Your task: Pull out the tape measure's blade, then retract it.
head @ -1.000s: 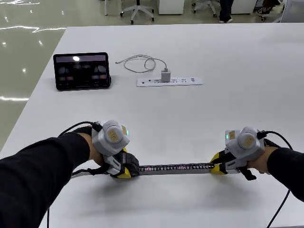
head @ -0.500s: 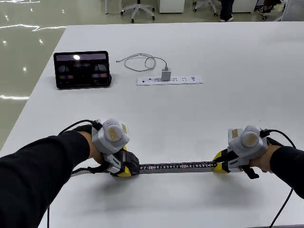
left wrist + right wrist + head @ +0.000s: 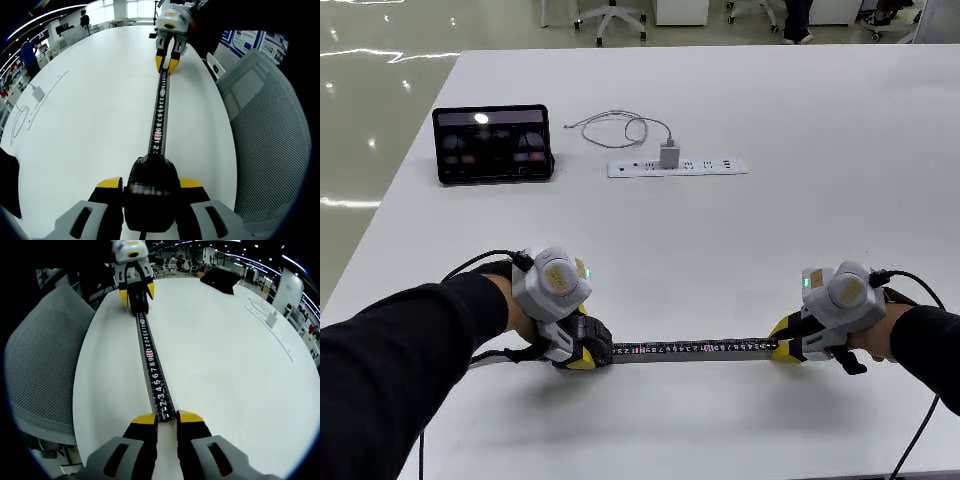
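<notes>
Clamping the black tape measure case point(image 3: 151, 192) between the yellow-tipped fingers point(image 3: 109, 183) of the left gripper point(image 3: 150, 183), closed against both its sides, so as to anchor it on the white table point(image 3: 770, 230) against the pull. Pinching the free end of the blade point(image 3: 150, 357) between the closed fingers point(image 3: 144, 419) of the right gripper point(image 3: 167, 417), to draw it out straight. Stretched left to right between the two grippers, well apart, along the near side of the table, printed face up and lying low on or just above the surface, likely to avoid buckling. Judged near the end of the pull-out, with the retraction not yet begun. Serving as the one container, the case: presumably more blade coiled inside, though hidden by the shell. Lying far back and well clear of the work, a tablet point(image 3: 492, 145) at far left and a power strip point(image 3: 677, 169) with a charger point(image 3: 669, 156) plugged in.
</notes>
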### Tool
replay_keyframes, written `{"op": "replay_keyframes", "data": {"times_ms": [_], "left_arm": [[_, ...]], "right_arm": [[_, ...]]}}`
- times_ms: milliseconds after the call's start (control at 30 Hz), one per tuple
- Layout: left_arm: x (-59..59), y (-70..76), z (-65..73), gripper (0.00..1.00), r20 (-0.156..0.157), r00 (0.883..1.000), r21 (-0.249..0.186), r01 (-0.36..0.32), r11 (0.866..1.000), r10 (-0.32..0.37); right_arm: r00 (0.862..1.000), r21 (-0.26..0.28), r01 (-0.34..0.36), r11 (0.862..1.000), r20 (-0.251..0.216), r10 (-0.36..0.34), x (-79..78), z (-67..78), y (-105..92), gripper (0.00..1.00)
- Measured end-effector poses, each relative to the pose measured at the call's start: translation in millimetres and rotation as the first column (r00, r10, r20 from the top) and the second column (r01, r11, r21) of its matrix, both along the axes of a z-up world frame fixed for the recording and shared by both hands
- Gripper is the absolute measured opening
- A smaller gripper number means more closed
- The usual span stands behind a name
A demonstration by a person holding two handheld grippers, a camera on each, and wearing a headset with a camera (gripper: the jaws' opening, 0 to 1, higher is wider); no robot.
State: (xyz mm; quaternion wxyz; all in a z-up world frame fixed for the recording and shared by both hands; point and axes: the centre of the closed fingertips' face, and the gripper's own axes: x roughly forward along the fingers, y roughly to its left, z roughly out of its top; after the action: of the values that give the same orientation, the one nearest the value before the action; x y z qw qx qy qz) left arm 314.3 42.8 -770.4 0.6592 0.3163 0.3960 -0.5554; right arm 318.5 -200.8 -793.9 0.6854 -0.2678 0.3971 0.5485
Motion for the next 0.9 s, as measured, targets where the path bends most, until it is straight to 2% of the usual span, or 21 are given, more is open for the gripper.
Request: {"op": "replay_keyframes", "data": {"times_ms": [67, 700, 800, 833, 900], "left_arm": [[0.1, -0.1, 0.0, 0.37, -0.001, 1.000, 0.002, 0.001, 1.000, -0.001], [0.3, -0.6, 0.3, 0.37, 0.001, 1.000, -0.002, -0.002, 1.000, 0.002], [0.4, -0.6, 0.2, 0.37, 0.000, 1.000, -0.003, -0.001, 1.000, 0.001], [0.4, -0.8, 0.3, 0.37, 0.001, 1.000, -0.004, -0.002, 1.000, 0.002], [0.0, -1.3, 0.1, 0.37, 0.005, 1.000, -0.001, 0.002, 1.000, -0.002]], "right_arm": [[0.999, -0.010, -0.033, 0.999, 0.025, 0.033, 1.0, 0.2, -0.1, 0.09], [0.998, -0.037, -0.057, 0.998, 0.010, 0.057, 0.8, 0.4, 1.3, 0.10], [0.998, -0.033, -0.065, 0.997, 0.018, 0.066, 0.3, 0.5, 1.6, 0.10], [0.995, -0.032, -0.091, 0.995, 0.038, 0.092, 0.4, 0.7, 1.6, 0.11], [0.995, -0.029, -0.088, 0.996, 0.034, 0.089, -0.2, 1.2, 1.6, 0.11]]}}
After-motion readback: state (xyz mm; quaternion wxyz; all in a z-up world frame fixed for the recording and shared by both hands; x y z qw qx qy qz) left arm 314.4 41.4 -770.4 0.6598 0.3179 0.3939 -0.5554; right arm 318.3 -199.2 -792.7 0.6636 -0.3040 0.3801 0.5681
